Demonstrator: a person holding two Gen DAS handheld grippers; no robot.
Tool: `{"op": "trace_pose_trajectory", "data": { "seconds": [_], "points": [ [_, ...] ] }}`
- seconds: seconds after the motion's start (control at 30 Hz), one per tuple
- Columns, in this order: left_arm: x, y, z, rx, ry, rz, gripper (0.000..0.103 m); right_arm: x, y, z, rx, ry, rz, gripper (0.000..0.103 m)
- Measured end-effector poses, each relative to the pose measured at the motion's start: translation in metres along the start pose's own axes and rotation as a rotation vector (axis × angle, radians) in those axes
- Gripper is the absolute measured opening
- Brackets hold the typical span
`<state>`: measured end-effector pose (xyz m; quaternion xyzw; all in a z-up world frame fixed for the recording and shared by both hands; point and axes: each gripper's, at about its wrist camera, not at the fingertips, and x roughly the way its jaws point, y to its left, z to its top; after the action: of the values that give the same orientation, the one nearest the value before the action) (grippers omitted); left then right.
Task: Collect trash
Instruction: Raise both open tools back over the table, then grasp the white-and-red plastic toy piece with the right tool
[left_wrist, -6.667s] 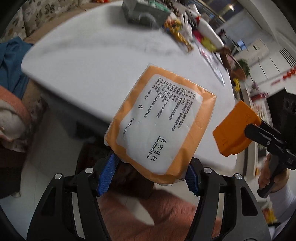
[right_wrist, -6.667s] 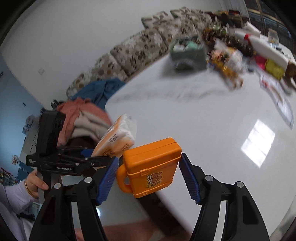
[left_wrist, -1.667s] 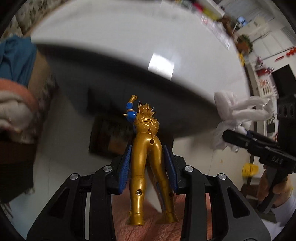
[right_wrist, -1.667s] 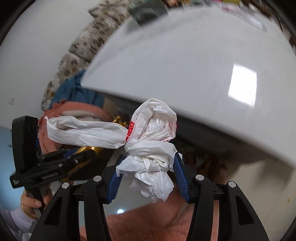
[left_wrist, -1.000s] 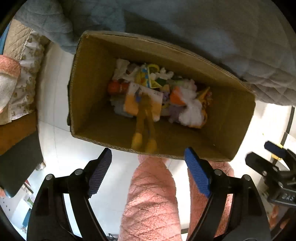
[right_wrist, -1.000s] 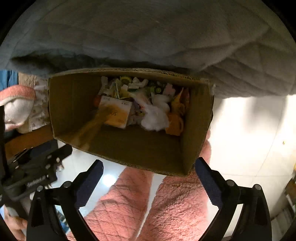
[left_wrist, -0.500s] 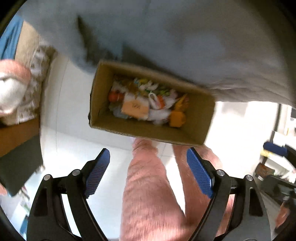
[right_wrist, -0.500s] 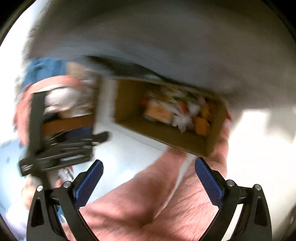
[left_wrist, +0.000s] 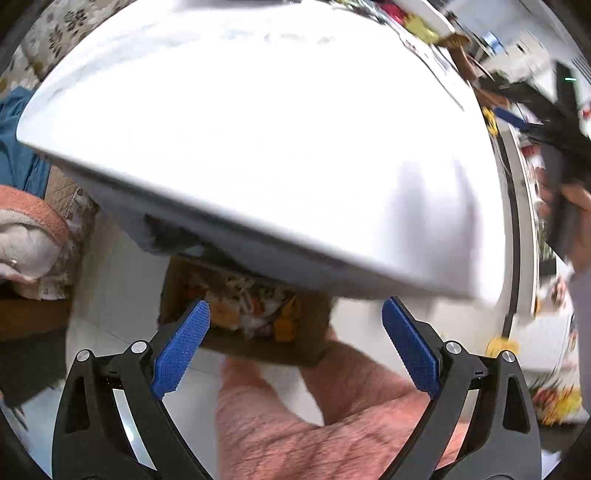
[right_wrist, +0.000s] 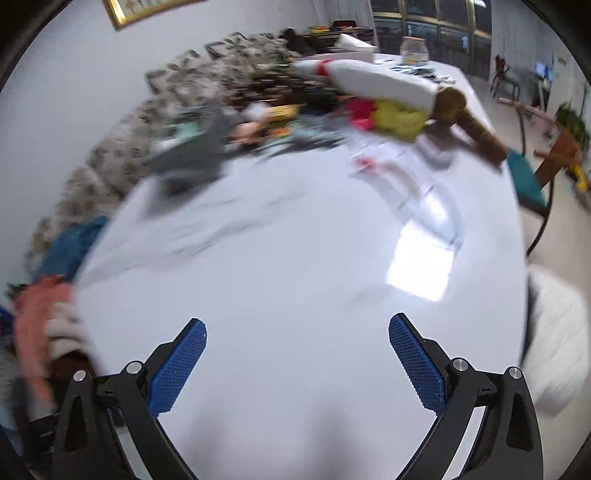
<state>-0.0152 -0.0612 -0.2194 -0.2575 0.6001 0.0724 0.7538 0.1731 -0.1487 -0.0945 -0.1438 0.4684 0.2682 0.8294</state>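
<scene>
Left hand-held gripper (left_wrist: 295, 347) gaping wide, empty — cardboard box (left_wrist: 243, 325) sitting under desk (left_wrist: 258, 147); right hand-held gripper (right_wrist: 297, 365) gaping wide, empty.

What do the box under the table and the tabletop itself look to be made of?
The box: brown cardboard, matte, judging by its dull tan walls. The tabletop: a hard, glossy white surface, perhaps laminate or stone, since it mirrors a bright window patch; exact material unclear.
</scene>
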Motion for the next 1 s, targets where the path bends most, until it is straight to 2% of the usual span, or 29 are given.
{"op": "trace_pose_trajectory", "data": {
  "seconds": [0.03, 0.13, 0.27, 0.37, 0.43, 0.5, 0.63, 0.7, 0.77, 0.8, 0.9, 1.0],
  "points": [
    [0.001, -0.008, 0.009, -0.017, -0.004, -0.009, 0.092, 0.022, -0.019, 0.023, -0.031, 0.002, -0.029, 0.098],
    [0.009, -0.035, 0.037, -0.059, -0.018, 0.019, 0.092, 0.064, -0.063, 0.063, -0.078, 0.018, -0.064, 0.098],
    [0.016, -0.067, 0.072, -0.133, -0.05, -0.019, 0.092, 0.118, -0.101, 0.114, -0.117, 0.044, -0.087, 0.098],
    [0.025, -0.088, 0.105, -0.167, -0.064, -0.04, 0.092, 0.135, -0.108, 0.134, -0.142, 0.063, -0.081, 0.098],
    [0.033, -0.1, 0.128, -0.187, -0.065, -0.066, 0.092, 0.131, -0.111, 0.142, -0.143, 0.042, -0.023, 0.098],
    [0.035, -0.113, 0.149, -0.178, -0.08, -0.044, 0.092, 0.123, -0.123, 0.154, -0.102, -0.014, 0.007, 0.098],
    [0.045, -0.131, 0.173, -0.151, -0.1, -0.031, 0.092, 0.127, -0.167, 0.177, 0.029, -0.062, -0.005, 0.098],
    [0.05, -0.135, 0.181, -0.149, -0.095, -0.024, 0.092, 0.138, -0.186, 0.188, 0.062, -0.045, -0.028, 0.088],
    [0.054, -0.14, 0.189, -0.148, -0.087, -0.025, 0.092, 0.154, -0.194, 0.196, 0.036, 0.008, -0.05, 0.047],
    [0.057, -0.144, 0.194, -0.142, -0.082, -0.021, 0.092, 0.161, -0.196, 0.198, 0.028, 0.04, -0.055, 0.045],
    [0.057, -0.148, 0.204, -0.12, -0.077, -0.017, 0.092, 0.165, -0.196, 0.203, -0.014, 0.057, -0.057, 0.042],
    [0.06, -0.152, 0.232, -0.107, -0.107, -0.005, 0.092, 0.163, -0.194, 0.2, -0.066, 0.06, -0.053, 0.041]
  ]
}}
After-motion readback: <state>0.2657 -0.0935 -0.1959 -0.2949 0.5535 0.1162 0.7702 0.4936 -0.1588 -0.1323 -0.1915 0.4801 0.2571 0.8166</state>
